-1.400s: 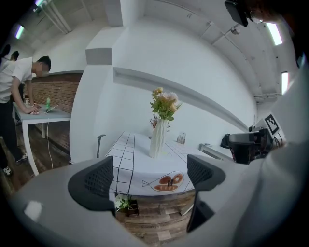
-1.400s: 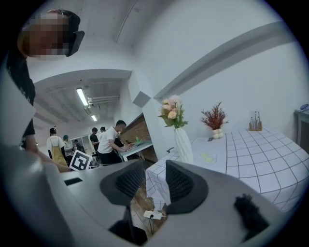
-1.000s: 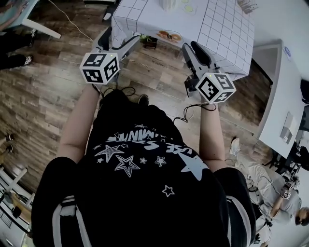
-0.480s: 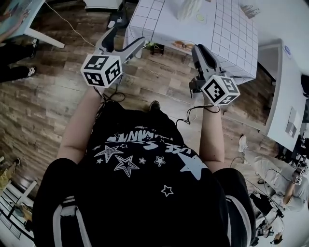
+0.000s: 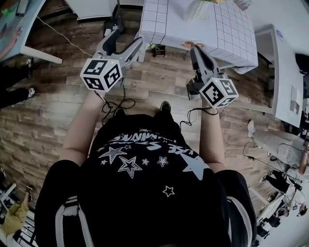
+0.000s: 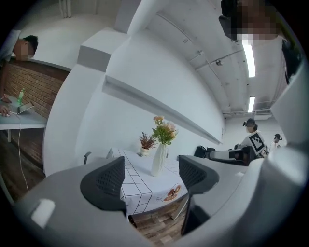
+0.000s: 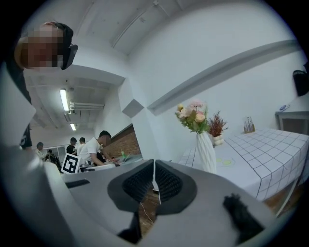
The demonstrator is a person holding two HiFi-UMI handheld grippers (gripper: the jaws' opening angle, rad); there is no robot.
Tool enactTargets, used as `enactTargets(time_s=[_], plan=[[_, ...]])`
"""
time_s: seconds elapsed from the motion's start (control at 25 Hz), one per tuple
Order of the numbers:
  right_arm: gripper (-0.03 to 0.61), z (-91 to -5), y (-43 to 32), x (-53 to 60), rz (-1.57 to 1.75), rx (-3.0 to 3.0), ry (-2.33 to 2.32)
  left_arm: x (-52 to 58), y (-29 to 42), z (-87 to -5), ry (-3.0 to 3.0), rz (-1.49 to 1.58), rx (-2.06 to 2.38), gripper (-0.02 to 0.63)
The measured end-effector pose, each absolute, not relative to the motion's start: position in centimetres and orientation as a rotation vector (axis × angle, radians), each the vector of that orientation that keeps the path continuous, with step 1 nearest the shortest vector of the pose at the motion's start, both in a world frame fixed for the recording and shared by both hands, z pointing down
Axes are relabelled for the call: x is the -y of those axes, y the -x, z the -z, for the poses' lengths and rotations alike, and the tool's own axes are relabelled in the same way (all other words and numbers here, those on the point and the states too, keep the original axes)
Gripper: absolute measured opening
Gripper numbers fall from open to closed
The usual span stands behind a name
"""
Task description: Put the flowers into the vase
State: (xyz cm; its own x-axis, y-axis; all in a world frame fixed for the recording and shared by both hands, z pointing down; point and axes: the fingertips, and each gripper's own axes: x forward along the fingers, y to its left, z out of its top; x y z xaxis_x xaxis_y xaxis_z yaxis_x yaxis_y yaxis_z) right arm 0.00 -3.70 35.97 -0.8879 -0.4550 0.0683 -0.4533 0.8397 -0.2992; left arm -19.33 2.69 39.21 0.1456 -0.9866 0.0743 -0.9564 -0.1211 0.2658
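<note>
White ribbed vase [image 6: 158, 159] stands on the table with the checked white cloth [image 6: 137, 181], and the pink and peach flowers [image 6: 164, 129] are in it. The right gripper view shows the same vase [image 7: 206, 152] and flowers [image 7: 193, 115]. In the head view the vase [image 5: 192, 9] sits at the top edge. My left gripper [image 5: 124, 41] points level at the table, short of its edge; its jaws are apart and closing, with nothing between them [image 6: 152, 176]. My right gripper [image 5: 198, 50] is also short of the table, its pads closing together on nothing [image 7: 153, 181].
A small potted plant [image 6: 146, 142] stands behind the vase. A white desk [image 5: 285, 72] is to the right of the table and another table [image 5: 24, 24] at the far left. A cable [image 5: 116, 103] lies on the wood floor. People sit at desks [image 7: 99, 147] to the left.
Both grippers have moved forward toward the checked table. The right jaws have closed from wide apart to together. The left jaws have narrowed a little.
</note>
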Motion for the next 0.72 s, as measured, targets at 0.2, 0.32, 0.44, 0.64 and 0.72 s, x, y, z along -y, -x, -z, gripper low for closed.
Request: enactTargets(time_s=[0.2,0.32,0.44,0.64,0.72], plan=[[0.012,-35.2,1.5,-0.2,0.469,-2.954,0.825,-5.0,21.3,-38.9,-2.221,0.185,1.846,0.287],[0.011,-34.3,2.6,-3.4,0.424,-2.923,0.848,-6.6,22.3,-39.1,-2.25,0.164,1.79,0.287],[0.011,-34.6,3.6,-6.1,0.401,-2.93,0.889,-8.4,23.1,-39.1,-2.273,0.152,1.751,0.248],[0.011,-35.1,4.0,-8.9,0.38,-2.938,0.97,-10.7,24.0,-38.4,-2.307,0.154,1.748,0.196],[0.011,-34.9,4.2,-9.7,0.362,-2.945,0.99,-11.3,24.3,-38.3,-2.306,0.164,1.74,0.147]])
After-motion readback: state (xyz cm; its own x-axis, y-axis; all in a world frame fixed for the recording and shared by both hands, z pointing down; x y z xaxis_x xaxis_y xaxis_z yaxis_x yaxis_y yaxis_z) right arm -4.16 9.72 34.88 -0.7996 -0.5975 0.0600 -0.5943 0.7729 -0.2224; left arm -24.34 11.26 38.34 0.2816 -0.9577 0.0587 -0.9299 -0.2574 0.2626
